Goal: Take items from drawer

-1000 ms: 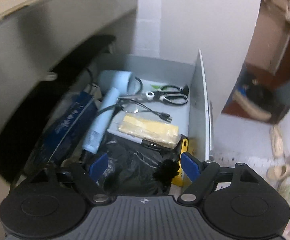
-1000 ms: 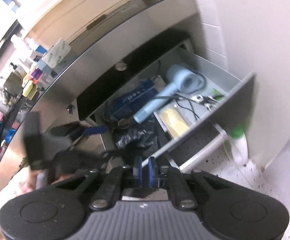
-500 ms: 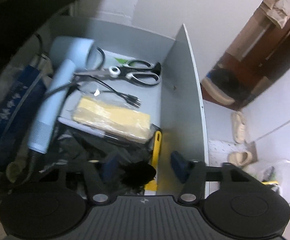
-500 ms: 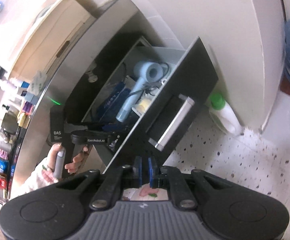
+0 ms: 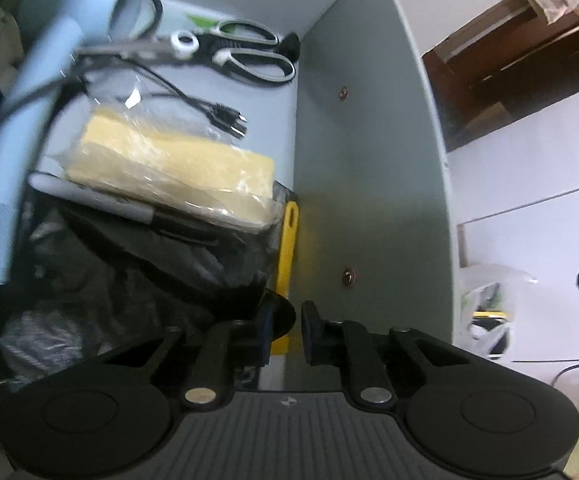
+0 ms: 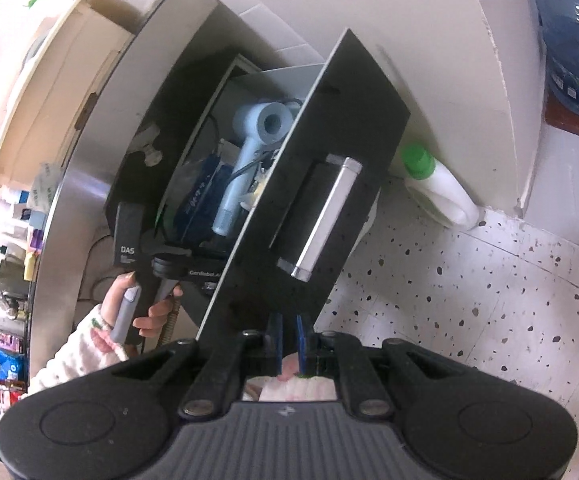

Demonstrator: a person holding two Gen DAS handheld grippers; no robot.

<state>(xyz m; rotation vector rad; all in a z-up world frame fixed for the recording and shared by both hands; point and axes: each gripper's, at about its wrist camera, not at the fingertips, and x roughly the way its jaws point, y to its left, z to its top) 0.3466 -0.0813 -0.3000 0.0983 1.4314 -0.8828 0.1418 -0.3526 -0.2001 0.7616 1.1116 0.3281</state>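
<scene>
The open grey drawer [image 5: 365, 128] holds a light blue hair dryer [image 5: 21, 128], scissors [image 5: 249, 54], a black cable [image 5: 209, 110], a wrapped yellow block [image 5: 173, 168], a marker [image 5: 101, 200], a black plastic bag [image 5: 129, 276] and a yellow tool [image 5: 287, 252]. My left gripper [image 5: 287, 330] is low in the drawer, its jaws closed on the near end of the yellow tool. My right gripper [image 6: 287, 338] is shut and empty, outside the drawer's black front [image 6: 309, 216]. The hair dryer [image 6: 249, 148] and left gripper body [image 6: 161, 256] show in the right wrist view.
The drawer front has a silver handle [image 6: 325, 216]. A white bottle with a green cap [image 6: 437, 184] lies on the speckled floor by the wall. A blue water jug [image 6: 577, 40] stands at the far right. Shelves of small items [image 6: 13, 216] are at the left.
My left gripper has moved down and right into the drawer and its jaws have closed from wide open onto the yellow tool. My right gripper has drawn back from the drawer, still shut.
</scene>
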